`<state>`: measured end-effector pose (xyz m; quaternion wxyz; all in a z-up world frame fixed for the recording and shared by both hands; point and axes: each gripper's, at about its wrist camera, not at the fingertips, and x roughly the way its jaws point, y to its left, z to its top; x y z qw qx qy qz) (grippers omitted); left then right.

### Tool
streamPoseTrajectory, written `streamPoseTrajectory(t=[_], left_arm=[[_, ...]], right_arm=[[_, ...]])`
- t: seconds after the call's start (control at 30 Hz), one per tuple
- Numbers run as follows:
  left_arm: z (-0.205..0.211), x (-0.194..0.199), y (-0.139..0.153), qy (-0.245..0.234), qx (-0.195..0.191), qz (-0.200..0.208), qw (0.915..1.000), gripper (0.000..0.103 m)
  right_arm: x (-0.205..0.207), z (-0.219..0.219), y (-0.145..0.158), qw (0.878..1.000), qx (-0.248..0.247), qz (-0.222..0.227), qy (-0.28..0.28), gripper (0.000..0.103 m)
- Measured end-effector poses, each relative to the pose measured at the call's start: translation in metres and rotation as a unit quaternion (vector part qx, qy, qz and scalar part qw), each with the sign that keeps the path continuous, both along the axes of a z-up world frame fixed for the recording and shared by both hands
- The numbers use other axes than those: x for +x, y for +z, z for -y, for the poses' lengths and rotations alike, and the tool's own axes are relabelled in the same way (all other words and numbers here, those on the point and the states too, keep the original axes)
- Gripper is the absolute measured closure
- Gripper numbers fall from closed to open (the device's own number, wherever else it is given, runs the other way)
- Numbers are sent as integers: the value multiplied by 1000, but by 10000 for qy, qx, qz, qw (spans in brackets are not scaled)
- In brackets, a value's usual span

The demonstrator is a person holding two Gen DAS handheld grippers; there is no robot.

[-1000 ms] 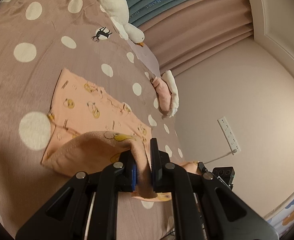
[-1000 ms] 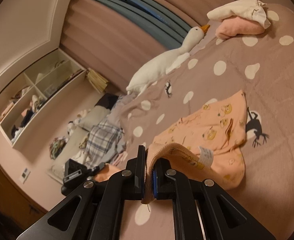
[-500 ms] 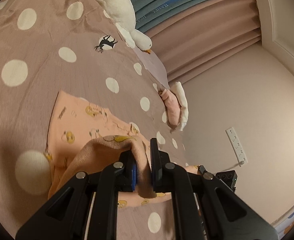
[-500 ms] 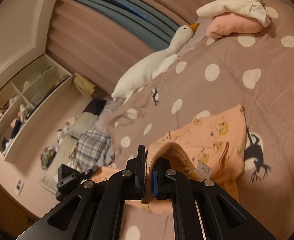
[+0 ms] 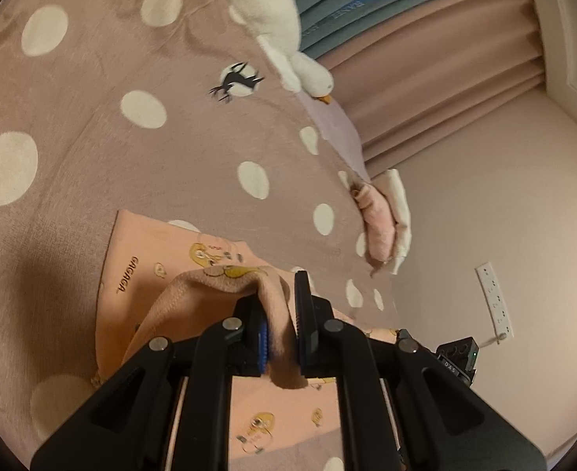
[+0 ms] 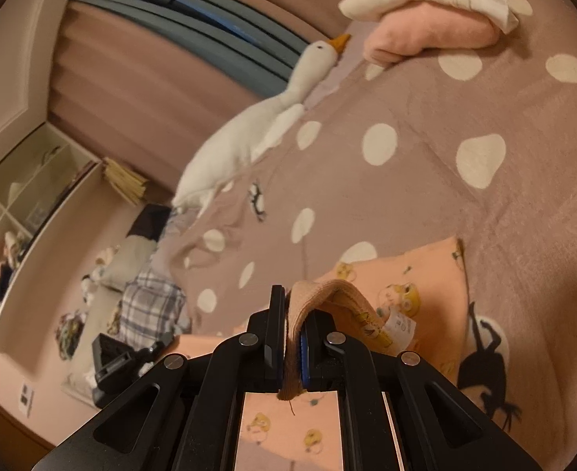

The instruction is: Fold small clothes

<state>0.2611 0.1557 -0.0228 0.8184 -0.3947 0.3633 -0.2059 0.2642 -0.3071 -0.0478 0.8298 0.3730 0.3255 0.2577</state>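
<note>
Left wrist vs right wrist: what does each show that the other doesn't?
Only the left wrist view shows the white power strip on the wall and the left gripper shut on the peach garment's edge.

Only the right wrist view shows the wall shelves, the plaid cloth in the clutter beside the bed, the garment's white label, and the right gripper shut on its ribbed band.

Both show the polka-dot bedspread, the plush goose, the pink and white folded pile, and the curtains.
</note>
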Motion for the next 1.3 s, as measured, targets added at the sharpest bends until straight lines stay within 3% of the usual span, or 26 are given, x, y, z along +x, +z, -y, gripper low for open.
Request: streamPoseTrajectory(t=[0.47,0.67,0.77,0.8,0.83,0.87,0.93,0.97,1.07,1.13,1.23,1.3], left_arm=[[-3,41,-36,175,321,-537,9979,95],[-2,64,-59,273,394,-1103,9927,94],[-6,70,-64,408,467,-1301,9896,85],[-10,70,-63,535,534,-1323,9883,74],[-13,71,-62,592,515,-1302,9884,67],[-18,70,-59,638,427,-1244,9893,60],[-25,68,-52,731,507,-1174,9891,59],[-29,66,-47,768,617,-1113,9889,59],[-34,56,-34,651,796,-923,9904,59],[-24,47,-25,342,1113,-749,9904,60],[-2,35,-20,-272,1573,-643,9851,61],[17,27,-24,-781,1838,-620,9779,61]], right_arm=[[31,7,-29,9988,-3,-475,-115,95],[50,14,-46,9948,218,-962,-262,94],[57,19,-58,9899,379,-1318,-371,94],[57,21,-59,9891,371,-1365,-414,94],[57,23,-58,9889,369,-1372,-445,93],[56,25,-57,9889,396,-1356,-459,81],[54,33,-54,9889,549,-1275,-526,64],[53,37,-52,9890,586,-1227,-578,64],[47,48,-42,9903,418,-1066,-787,64],[41,44,-31,9944,158,-870,-582,64],[30,16,-14,9955,-776,-546,61,64],[20,-8,-10,9875,-1408,-414,580,64]])
